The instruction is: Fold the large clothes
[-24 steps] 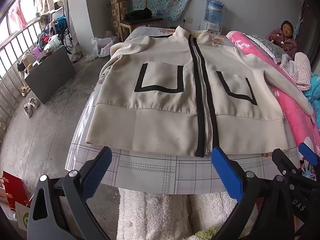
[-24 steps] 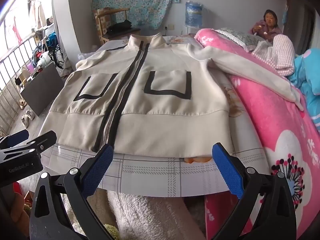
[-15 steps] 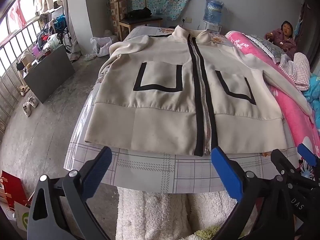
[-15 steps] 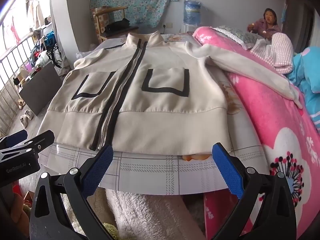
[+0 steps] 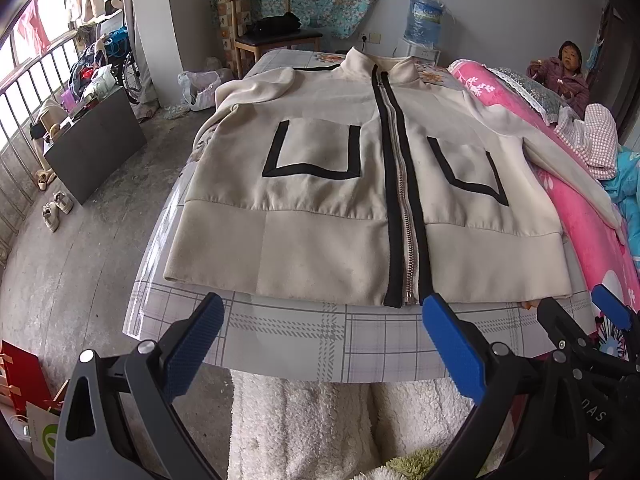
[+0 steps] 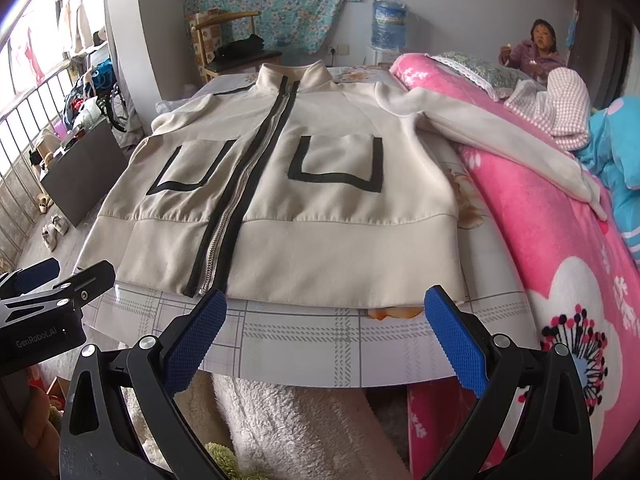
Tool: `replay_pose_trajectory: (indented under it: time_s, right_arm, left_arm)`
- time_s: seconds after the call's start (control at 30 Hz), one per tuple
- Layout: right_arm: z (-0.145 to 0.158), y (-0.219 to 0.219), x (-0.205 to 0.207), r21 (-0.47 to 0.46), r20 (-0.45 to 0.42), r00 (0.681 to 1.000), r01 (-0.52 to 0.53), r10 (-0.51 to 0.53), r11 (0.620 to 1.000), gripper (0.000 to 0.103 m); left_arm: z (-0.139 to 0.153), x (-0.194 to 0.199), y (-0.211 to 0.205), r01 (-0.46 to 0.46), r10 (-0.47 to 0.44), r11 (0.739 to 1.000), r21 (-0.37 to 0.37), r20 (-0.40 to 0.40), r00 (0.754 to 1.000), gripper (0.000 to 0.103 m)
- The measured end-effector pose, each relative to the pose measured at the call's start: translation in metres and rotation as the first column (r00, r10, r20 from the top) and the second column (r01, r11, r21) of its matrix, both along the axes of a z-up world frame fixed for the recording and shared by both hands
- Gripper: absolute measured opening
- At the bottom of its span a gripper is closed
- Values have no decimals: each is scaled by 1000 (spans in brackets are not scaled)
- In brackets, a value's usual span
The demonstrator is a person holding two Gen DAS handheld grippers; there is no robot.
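Observation:
A cream zip-up jacket (image 5: 320, 200) (image 6: 300, 200) with black trim and two black-outlined pockets lies flat, front up, on the table (image 5: 320, 332) (image 6: 320, 344), collar at the far end. Its one sleeve (image 6: 500, 140) drapes over the pink bedding to the right. My left gripper (image 5: 320, 312) hovers open just short of the hem near the zipper's bottom, nothing between its blue pads. My right gripper (image 6: 324, 308) stands open before the hem's right half, also empty. Each gripper shows at the edge of the other's view.
A pink floral quilt (image 6: 560, 260) borders the table's right side, with folded clothes (image 6: 560, 108) on it. A person (image 6: 536, 52) sits at the far right. A wooden chair (image 5: 272, 36), a water jug (image 5: 426, 20) and a dark cabinet (image 5: 96, 144) stand beyond. White fleece (image 5: 320, 420) hangs below the table's near edge.
Both grippers have crept a little toward the jacket's hem; the jacket appears slightly larger and nearer. Both remain open and empty.

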State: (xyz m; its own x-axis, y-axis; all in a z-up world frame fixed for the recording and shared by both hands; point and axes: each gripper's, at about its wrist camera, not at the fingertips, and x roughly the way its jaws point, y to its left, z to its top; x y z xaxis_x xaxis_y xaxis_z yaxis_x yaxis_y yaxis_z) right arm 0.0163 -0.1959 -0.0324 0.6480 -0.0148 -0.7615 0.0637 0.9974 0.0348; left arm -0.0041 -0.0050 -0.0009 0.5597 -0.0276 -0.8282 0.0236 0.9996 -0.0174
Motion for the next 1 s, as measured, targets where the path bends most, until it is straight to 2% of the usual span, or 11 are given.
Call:
replay_pose_trajectory:
  time_s: [1.0]
  right_arm:
    - [-2, 7, 5, -3, -17, 1000, -17, 17, 1000, 95]
  left_arm:
    - [-4, 1, 11, -21, 21, 1000, -13, -7, 1000, 98]
